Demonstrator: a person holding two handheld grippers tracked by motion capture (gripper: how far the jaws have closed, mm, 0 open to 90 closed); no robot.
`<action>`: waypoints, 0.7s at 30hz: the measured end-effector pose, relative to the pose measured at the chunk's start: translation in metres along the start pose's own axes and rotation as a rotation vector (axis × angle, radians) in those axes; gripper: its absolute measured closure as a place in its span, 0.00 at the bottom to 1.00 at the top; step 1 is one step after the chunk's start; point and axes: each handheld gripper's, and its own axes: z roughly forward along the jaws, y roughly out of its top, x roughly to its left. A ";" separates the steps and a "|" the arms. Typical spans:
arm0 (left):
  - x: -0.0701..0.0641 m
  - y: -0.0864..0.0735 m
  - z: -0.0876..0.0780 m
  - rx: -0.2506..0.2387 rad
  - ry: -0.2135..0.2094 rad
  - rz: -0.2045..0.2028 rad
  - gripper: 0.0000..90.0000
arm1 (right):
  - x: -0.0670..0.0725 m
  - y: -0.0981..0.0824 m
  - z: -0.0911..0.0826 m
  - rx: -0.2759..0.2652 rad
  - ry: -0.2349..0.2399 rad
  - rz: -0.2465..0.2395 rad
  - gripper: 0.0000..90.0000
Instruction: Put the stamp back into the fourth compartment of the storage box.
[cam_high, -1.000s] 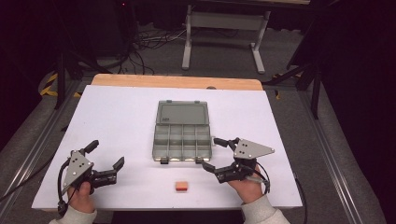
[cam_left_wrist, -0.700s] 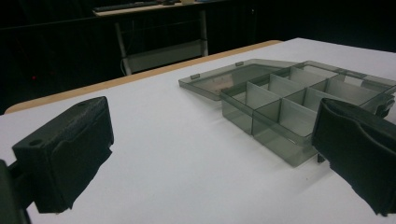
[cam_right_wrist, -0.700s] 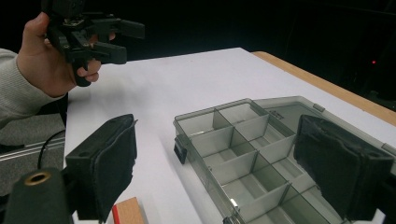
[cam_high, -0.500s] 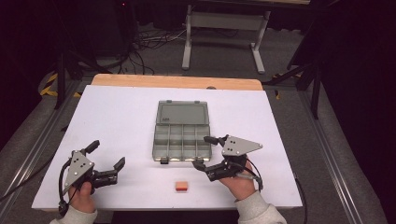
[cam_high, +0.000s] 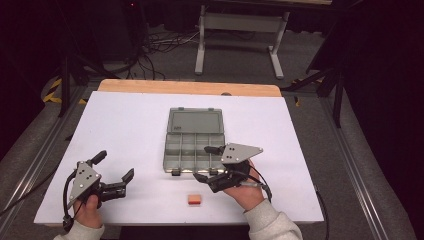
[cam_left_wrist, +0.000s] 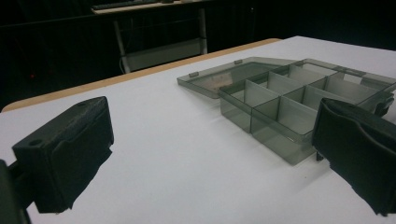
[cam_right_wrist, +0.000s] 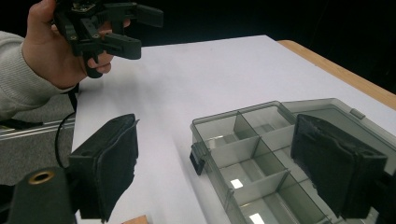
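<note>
Since a second ago, the right gripper (cam_high: 205, 163) is being carried leftward to the front edge of the open smoky-grey plastic compartment box (cam_high: 194, 140), jaws spread and empty. Just nearer than that box, the small orange block (cam_high: 194, 200) is lying untouched; it is judged light and rigid, best pinched across its flat sides. Left of the box, the left gripper (cam_high: 115, 167) is being held open and empty.

Bare white table (cam_high: 125, 130) lies left of the open organizer box (cam_high: 195, 142).

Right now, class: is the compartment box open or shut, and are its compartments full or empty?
Open: the box has its lid folded flat back on the table. Empty: the compartments that show hold nothing, in the high view and both gripper views.
</note>
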 end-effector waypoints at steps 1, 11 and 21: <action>0.000 0.000 0.000 -0.007 0.000 -0.002 0.00 | 0.000 0.001 0.004 0.014 0.005 -0.009 0.18; 0.000 0.000 0.000 -0.006 -0.001 -0.007 0.00 | 0.003 0.003 0.016 0.080 0.024 -0.041 0.19; -0.001 0.001 0.000 -0.008 -0.004 0.005 0.00 | 0.001 0.004 0.017 0.164 0.063 -0.030 0.23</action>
